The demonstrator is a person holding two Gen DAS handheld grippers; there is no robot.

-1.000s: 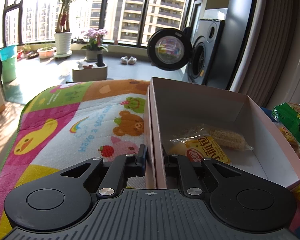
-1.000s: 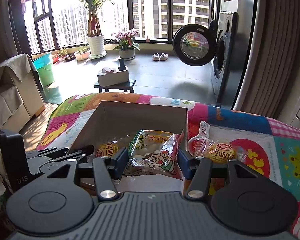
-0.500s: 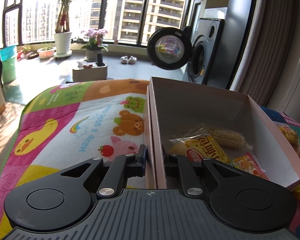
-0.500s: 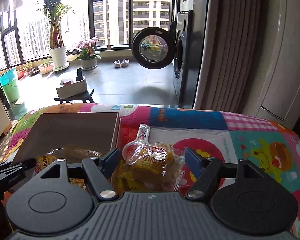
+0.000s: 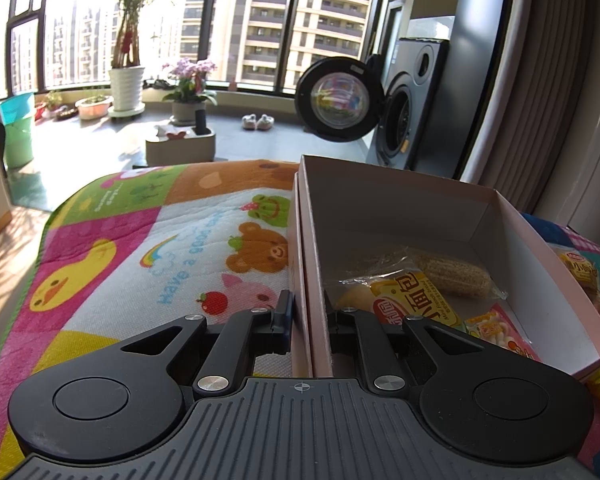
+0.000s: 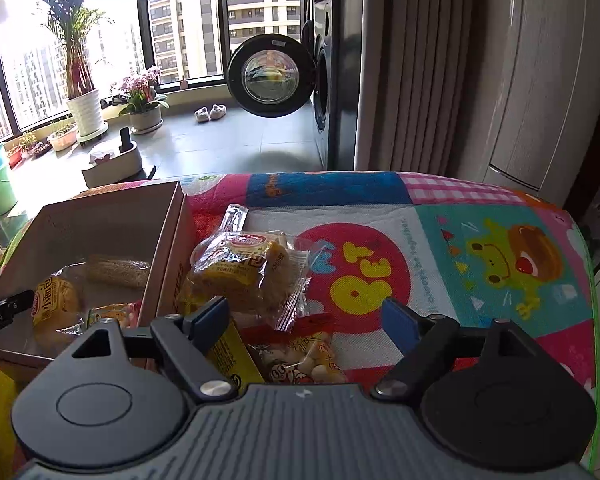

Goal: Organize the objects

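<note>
- My left gripper (image 5: 307,316) is clamped on the near side wall of the pink cardboard box (image 5: 400,196), one finger outside, one inside; the wall hides where the pads meet it
- The box sits on the cartoon play mat (image 5: 148,248); inside I can see a yellow bread packet (image 5: 412,300), a clear-wrapped grain bar (image 5: 452,272) behind it, and a candy packet (image 5: 500,330) partly cut off by the gripper body
- My right gripper (image 6: 304,320) is spread wide and holds nothing, its blue fingertips (image 6: 208,320) hovering over snacks outside the box
- A wrapped bread roll (image 6: 240,272) lies just beside the box's right wall, with a red snack bag (image 6: 300,356) nearer me, its lower part hidden under the gripper
- A yellow packet (image 6: 228,352) at the left finger is too covered to identify
- The other gripper's tip shows at the frame's left edge, cropped
</note>
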